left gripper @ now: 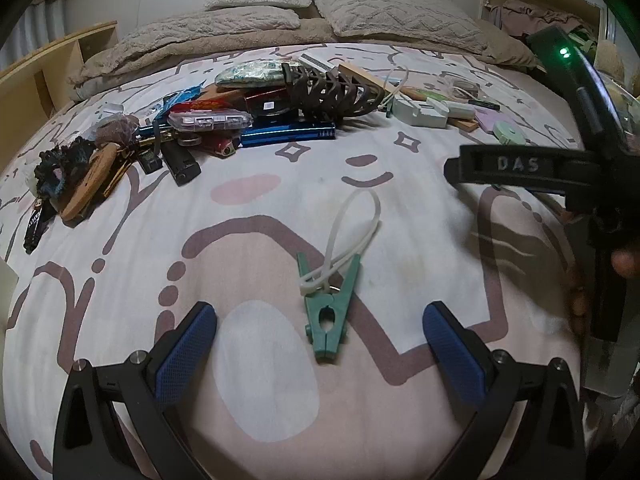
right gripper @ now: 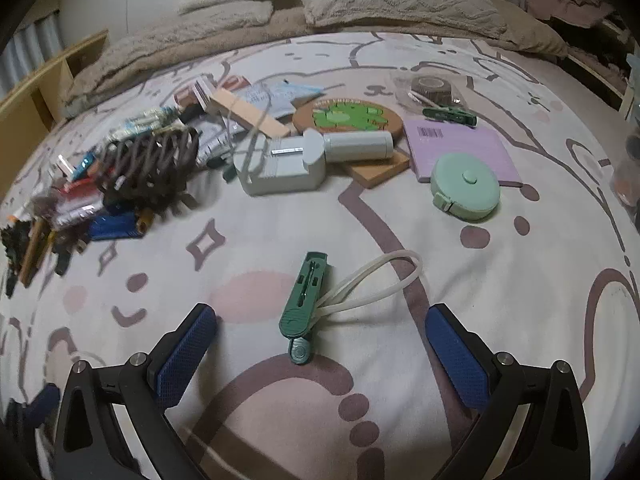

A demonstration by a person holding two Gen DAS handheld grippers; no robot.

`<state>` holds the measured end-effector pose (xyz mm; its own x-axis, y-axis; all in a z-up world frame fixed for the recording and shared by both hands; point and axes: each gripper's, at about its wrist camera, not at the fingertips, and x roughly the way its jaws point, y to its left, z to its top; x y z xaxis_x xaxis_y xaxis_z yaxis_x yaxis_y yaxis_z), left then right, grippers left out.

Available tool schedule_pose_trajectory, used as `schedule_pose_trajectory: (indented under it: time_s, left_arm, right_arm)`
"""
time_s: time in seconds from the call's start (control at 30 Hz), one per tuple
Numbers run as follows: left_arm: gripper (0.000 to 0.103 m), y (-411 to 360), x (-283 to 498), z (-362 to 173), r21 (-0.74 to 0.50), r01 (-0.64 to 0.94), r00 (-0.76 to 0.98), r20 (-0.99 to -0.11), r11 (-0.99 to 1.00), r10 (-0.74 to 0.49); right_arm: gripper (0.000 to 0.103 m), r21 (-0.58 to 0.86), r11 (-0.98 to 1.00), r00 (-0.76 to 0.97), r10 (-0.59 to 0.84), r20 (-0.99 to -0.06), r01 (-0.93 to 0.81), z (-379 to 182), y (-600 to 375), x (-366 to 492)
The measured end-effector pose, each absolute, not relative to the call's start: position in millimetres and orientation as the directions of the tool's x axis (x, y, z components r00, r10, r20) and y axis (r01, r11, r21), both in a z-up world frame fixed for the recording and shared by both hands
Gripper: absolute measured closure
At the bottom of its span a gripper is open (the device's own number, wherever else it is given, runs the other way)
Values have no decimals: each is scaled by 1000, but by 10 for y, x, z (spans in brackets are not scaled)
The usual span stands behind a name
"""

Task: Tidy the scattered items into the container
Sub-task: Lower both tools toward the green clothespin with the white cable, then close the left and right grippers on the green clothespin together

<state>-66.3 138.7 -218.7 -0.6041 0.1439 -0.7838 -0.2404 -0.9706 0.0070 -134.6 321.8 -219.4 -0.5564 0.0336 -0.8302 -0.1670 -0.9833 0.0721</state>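
A green clothes peg with a white cord loop lies on the patterned bedsheet, just ahead of and between my open left gripper's blue pads. The peg also shows in the right wrist view, between my open right gripper's pads, cord loop trailing right. The right gripper's black body shows at the right of the left wrist view. Scattered items lie in a pile farther up the bed: brown claw hair clip, blue tin, white device, mint tape measure. No container is visible.
Purple notepad, round cork coaster, another green peg and tape roll lie at the right. Wooden and dark items lie at the left. Pillows and a blanket at the bed head; wooden shelf to the left.
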Motion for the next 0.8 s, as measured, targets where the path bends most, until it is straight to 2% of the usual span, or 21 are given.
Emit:
schedule_pose_trajectory:
  time_s: [0.17,0.33,0.5,0.63,0.8]
  left_arm:
    - [0,1391,-658,-2193,12,-240,-603,-785,-971,139]
    - [0,1329,-732,-2188,-56,-220,-558,-811,-974,173]
    - [0,1311,-696,-2176,-67,-216,-583,-791,-974,184]
    - [21,1286,-687,-2129,-79,-208,-613,-766,-975,193]
    - [39,1262,-697,-2097,-102,-211,-624,-751,-972,215]
  right_arm:
    - [0,34,-985,-541,62,-839,-166,-2201,3180,-1361]
    - [0,23,-986,-543,72,-837,-167,-2222,3175,-1361]
    - [0,42,-985,-557,58,-829,-165,-2237,3202,-1359]
    - [0,58,-985,-563,45,-825,-164,-2241,3214,-1357]
    - [0,59,-984,-568,47,-822,-167,-2249,3211,-1358]
